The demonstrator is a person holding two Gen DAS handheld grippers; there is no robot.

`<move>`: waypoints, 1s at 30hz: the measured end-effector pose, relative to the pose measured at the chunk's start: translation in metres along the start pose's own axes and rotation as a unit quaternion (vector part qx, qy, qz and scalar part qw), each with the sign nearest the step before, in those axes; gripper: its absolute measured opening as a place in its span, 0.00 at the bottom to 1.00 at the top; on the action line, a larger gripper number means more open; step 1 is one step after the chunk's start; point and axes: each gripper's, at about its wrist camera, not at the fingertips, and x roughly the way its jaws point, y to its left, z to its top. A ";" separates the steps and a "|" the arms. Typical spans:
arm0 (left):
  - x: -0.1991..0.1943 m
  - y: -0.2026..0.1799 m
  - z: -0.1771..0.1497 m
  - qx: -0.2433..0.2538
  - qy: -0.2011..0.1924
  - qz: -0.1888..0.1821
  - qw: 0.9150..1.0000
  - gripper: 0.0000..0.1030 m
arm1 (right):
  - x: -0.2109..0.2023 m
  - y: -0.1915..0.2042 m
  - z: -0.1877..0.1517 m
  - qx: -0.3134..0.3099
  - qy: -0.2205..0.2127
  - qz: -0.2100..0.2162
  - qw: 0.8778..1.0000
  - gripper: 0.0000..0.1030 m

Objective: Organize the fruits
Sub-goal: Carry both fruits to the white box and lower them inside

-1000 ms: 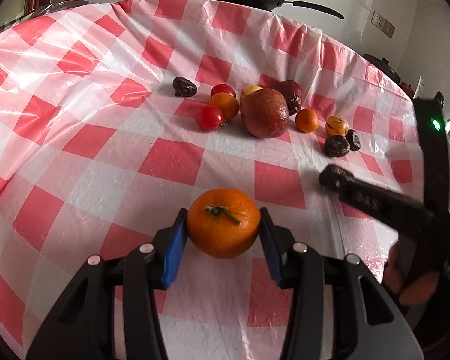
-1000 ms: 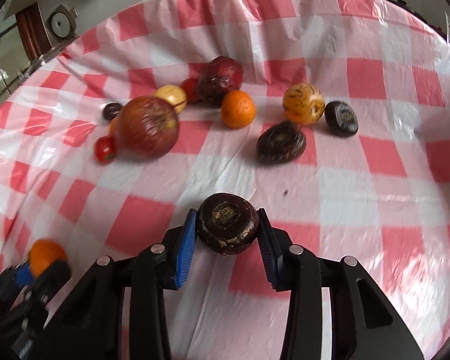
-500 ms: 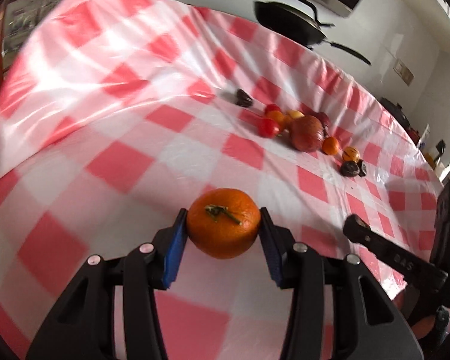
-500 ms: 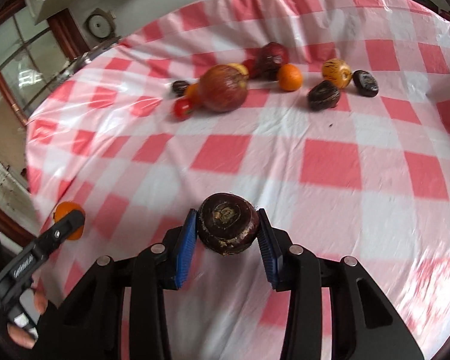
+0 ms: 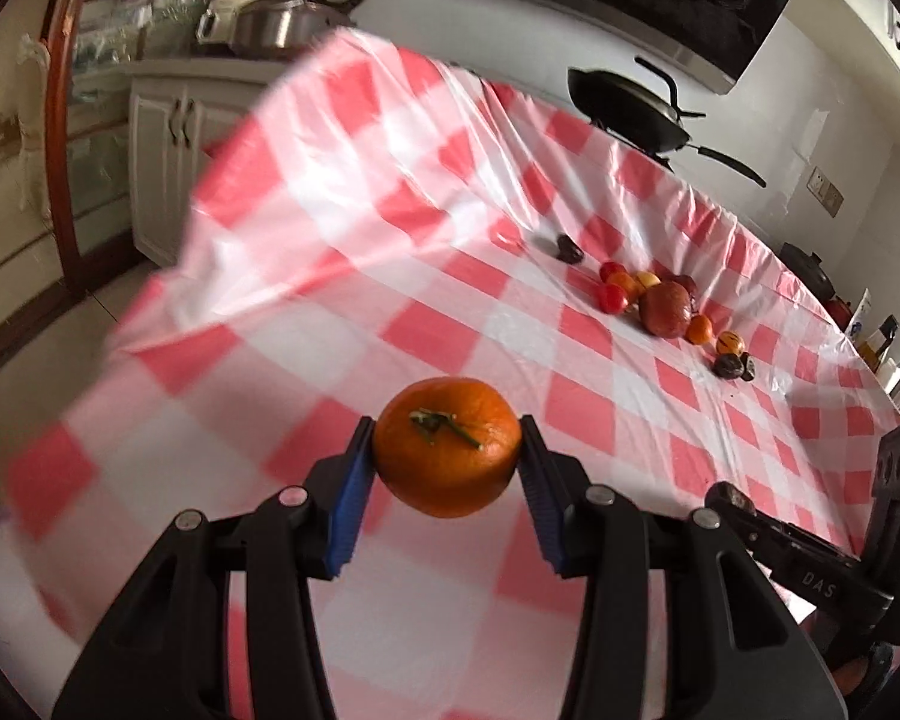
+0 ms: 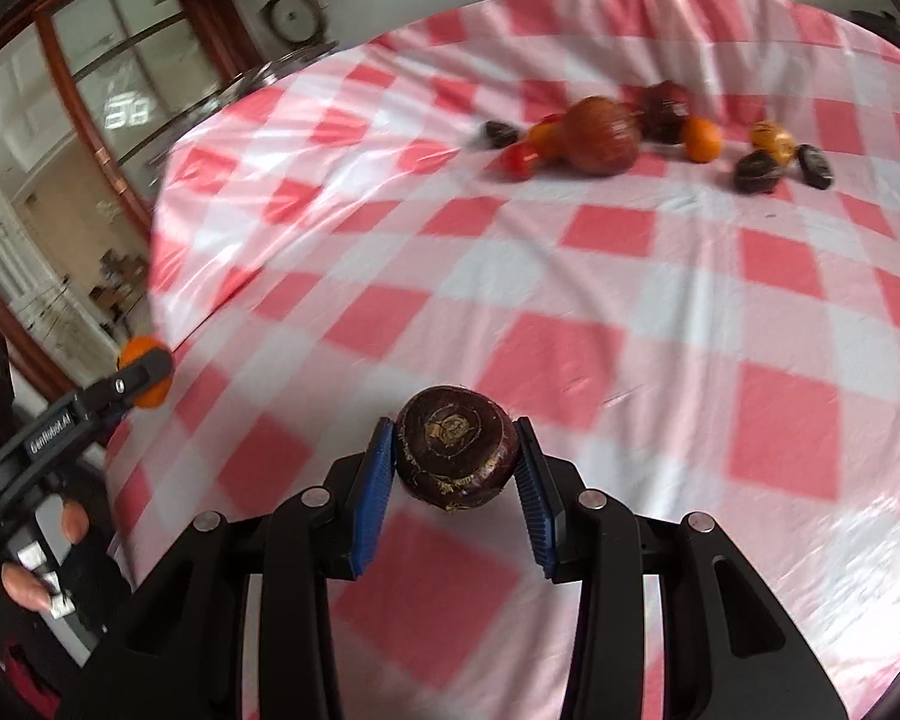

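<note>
Carrying both picks away from the fruit pile (image 5: 660, 306), which now sits far back on the table (image 6: 570, 276): left hand-held gripper (image 5: 447, 450) clamped on the orange (image 5: 447, 447), right hand-held gripper (image 6: 456, 450) clamped on the dark purple fruit (image 6: 456, 447), both over the near edge, so sorting's underway.

Each black hand-held gripper (image 5: 447, 501) has blue ribbed pads (image 6: 373, 495) and silver screws.

Bright daylight is cast from the glazed wooden doors (image 6: 90, 114). Glare is seen on the glossy red-and-white checked plastic cloth (image 5: 342, 192), motion blur is shown there, and edges are bent and darkened.
</note>
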 end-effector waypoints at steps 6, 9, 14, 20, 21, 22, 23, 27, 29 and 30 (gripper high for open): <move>-0.052 0.039 -0.008 0.037 -0.035 0.059 0.997 0.46 | -0.001 0.057 -0.015 -0.067 0.002 0.048 0.997 0.39; -0.074 0.063 -0.021 0.050 -0.040 0.087 0.994 0.46 | 0.001 0.089 -0.022 -0.103 0.005 0.083 0.991 0.39; -0.094 0.104 -0.054 0.053 -0.016 0.114 0.992 0.46 | 0.010 0.140 -0.039 -0.160 0.021 0.129 0.979 0.39; -0.106 0.157 -0.101 0.024 0.034 0.143 0.989 0.46 | 0.014 0.225 -0.078 -0.272 0.062 0.204 0.938 0.39; -0.104 0.167 -0.109 0.019 0.045 0.151 0.987 0.46 | 0.016 0.238 -0.086 -0.290 0.073 0.212 0.930 0.39; -0.102 0.177 -0.117 0.014 0.057 0.161 0.985 0.46 | 0.020 0.253 -0.098 -0.310 0.088 0.220 0.921 0.39; -0.099 0.184 -0.122 0.011 0.066 0.169 0.983 0.46 | 0.027 0.268 -0.112 -0.334 0.107 0.223 0.909 0.39; -0.072 0.217 -0.148 -0.016 0.129 0.205 0.970 0.46 | 0.070 0.304 -0.164 -0.411 0.180 0.192 0.873 0.39; -0.053 0.235 -0.158 -0.044 0.167 0.211 0.962 0.46 | 0.103 0.313 -0.190 -0.438 0.228 0.161 0.855 0.39; -0.041 0.245 -0.164 -0.066 0.192 0.215 0.955 0.46 | 0.115 0.315 -0.199 -0.443 0.247 0.150 0.849 0.39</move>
